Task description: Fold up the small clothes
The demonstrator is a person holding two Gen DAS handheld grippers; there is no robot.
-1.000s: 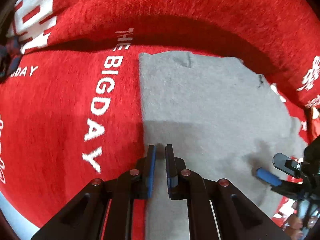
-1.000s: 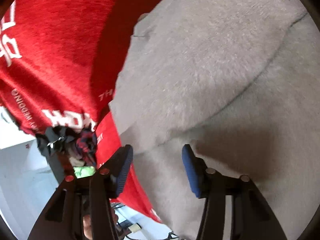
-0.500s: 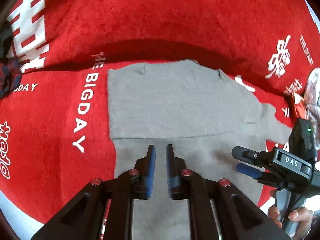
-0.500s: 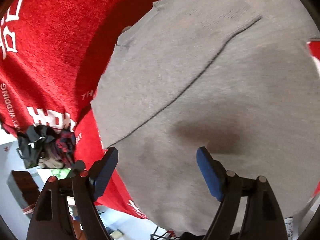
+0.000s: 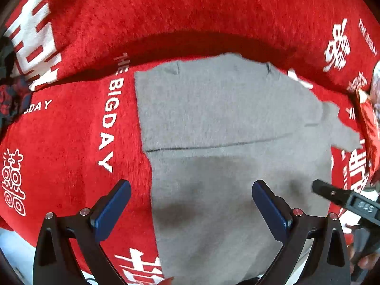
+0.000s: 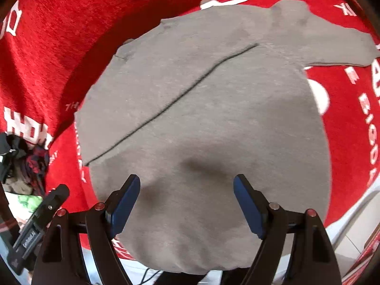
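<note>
A small grey garment (image 5: 225, 123) lies flat on a red printed cloth (image 5: 71, 130), with one part folded over so a dark edge line crosses it. It also shows in the right wrist view (image 6: 213, 109), a sleeve reaching to the upper right. My left gripper (image 5: 191, 201) is open and empty above the garment's near left part. My right gripper (image 6: 186, 201) is open and empty above the garment's near edge. The right gripper's body (image 5: 349, 201) shows at the right of the left wrist view.
The red cloth (image 6: 47, 47) with white lettering covers the surface and rises in a fold behind the garment. A pile of dark clothes (image 6: 21, 159) lies at the left, beside the left gripper's body (image 6: 35, 223). A red packet (image 5: 370, 123) sits at the far right.
My left gripper has opened wide after being shut. Both grippers have pulled back and up from the garment, so more of it shows. The right gripper stays open.
</note>
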